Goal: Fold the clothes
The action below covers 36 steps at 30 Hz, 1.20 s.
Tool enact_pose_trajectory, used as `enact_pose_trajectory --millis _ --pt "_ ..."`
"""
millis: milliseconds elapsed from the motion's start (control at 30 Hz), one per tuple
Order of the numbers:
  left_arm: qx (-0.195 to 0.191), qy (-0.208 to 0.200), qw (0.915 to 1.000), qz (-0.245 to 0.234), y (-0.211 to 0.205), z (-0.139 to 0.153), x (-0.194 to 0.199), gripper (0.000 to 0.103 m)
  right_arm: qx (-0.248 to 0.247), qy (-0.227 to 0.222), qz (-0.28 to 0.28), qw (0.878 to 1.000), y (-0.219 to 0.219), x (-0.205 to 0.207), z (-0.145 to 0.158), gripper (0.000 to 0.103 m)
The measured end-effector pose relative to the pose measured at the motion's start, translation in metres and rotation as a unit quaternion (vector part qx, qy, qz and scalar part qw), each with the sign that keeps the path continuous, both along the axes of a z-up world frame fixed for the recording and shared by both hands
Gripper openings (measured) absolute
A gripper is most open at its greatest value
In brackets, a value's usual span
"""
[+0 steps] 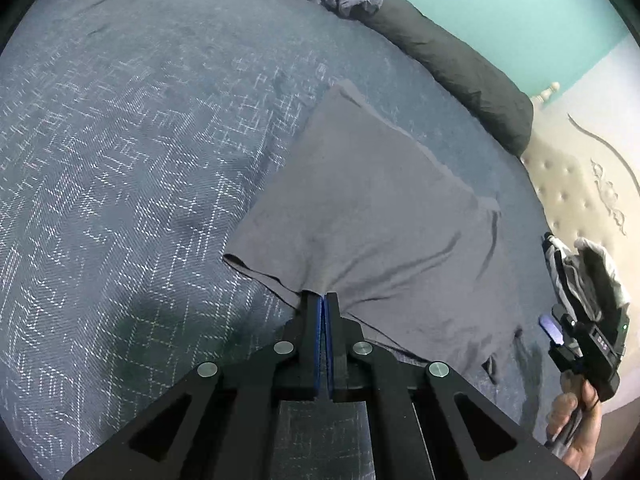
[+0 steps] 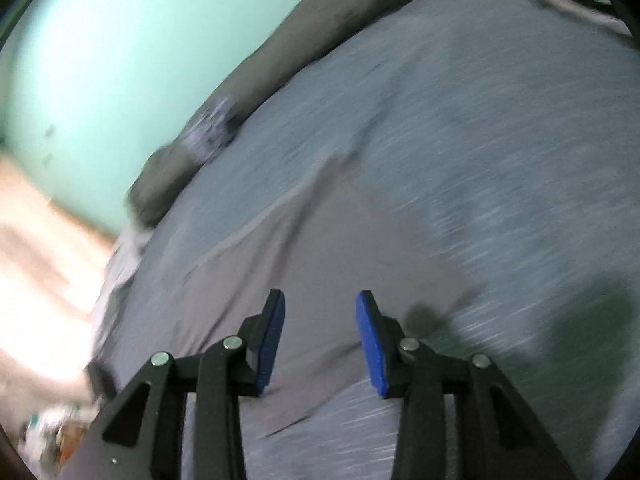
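Bed against a teal wall

Patterned blue-grey bedspread covers the bed; a dark rolled blanket lines its far edge; a tufted beige headboard stands at one end.

Both grippers are matte black linkages with triangular cut-outs and round silver pivot pins. The left gripper and right gripper carry blue pads. A small green light glows on the right gripper's body.
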<state>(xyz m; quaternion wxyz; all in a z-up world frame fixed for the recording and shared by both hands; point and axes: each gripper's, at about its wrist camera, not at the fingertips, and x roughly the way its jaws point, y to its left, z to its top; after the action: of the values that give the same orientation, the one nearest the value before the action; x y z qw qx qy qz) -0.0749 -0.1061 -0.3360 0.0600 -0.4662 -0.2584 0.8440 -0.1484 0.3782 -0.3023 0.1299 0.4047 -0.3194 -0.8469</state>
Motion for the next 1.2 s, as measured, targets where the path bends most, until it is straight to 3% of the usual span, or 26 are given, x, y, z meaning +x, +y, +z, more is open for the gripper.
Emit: enact_pose_trajectory --millis 133,233,400,567,633,700,733,900,967,1200 --pt "-0.011 0.006 0.9999 0.004 -0.007 0.004 0.011 0.002 -0.018 -0.017 0.113 0.993 -0.07 -0.004 -0.004 0.038" --pt "-0.02 0.011 0.9997 0.011 -0.014 0.006 0.015 0.003 -0.015 -0.035 0.159 0.987 -0.114 -0.003 -0.013 0.038" --pt "-0.043 0.014 0.9987 0.024 -0.024 0.012 0.008 0.01 -0.01 -0.064 0.193 0.979 -0.148 -0.001 -0.032 0.038" --pt "-0.058 0.013 0.9977 0.031 -0.028 0.011 -0.01 0.015 0.001 -0.073 0.193 0.978 -0.155 -0.002 -0.043 0.035" --pt "-0.061 0.013 0.9974 0.036 -0.032 0.009 -0.013 0.015 -0.005 -0.076 0.185 0.98 -0.155 -0.006 -0.046 0.028" --pt "-0.065 0.011 0.9971 0.037 -0.033 0.008 -0.016 0.015 -0.008 -0.078 0.186 0.979 -0.153 -0.001 -0.05 0.007" --pt "-0.067 0.01 0.997 0.037 -0.034 0.007 -0.018 0.015 -0.01 -0.077 0.188 0.979 -0.154 -0.001 -0.051 0.006" --pt "-0.073 0.008 0.9969 0.03 -0.025 0.004 -0.032 0.014 -0.03 -0.076 0.189 0.979 -0.149 0.001 -0.052 0.002" --pt "-0.074 0.012 0.9966 0.034 -0.026 0.006 -0.031 0.002 -0.04 -0.074 0.187 0.979 -0.144 0.002 -0.05 0.002" --pt "-0.092 0.039 0.9934 0.056 -0.028 0.022 -0.024 0.002 -0.068 -0.074 0.194 0.976 -0.132 0.006 -0.042 0.002"
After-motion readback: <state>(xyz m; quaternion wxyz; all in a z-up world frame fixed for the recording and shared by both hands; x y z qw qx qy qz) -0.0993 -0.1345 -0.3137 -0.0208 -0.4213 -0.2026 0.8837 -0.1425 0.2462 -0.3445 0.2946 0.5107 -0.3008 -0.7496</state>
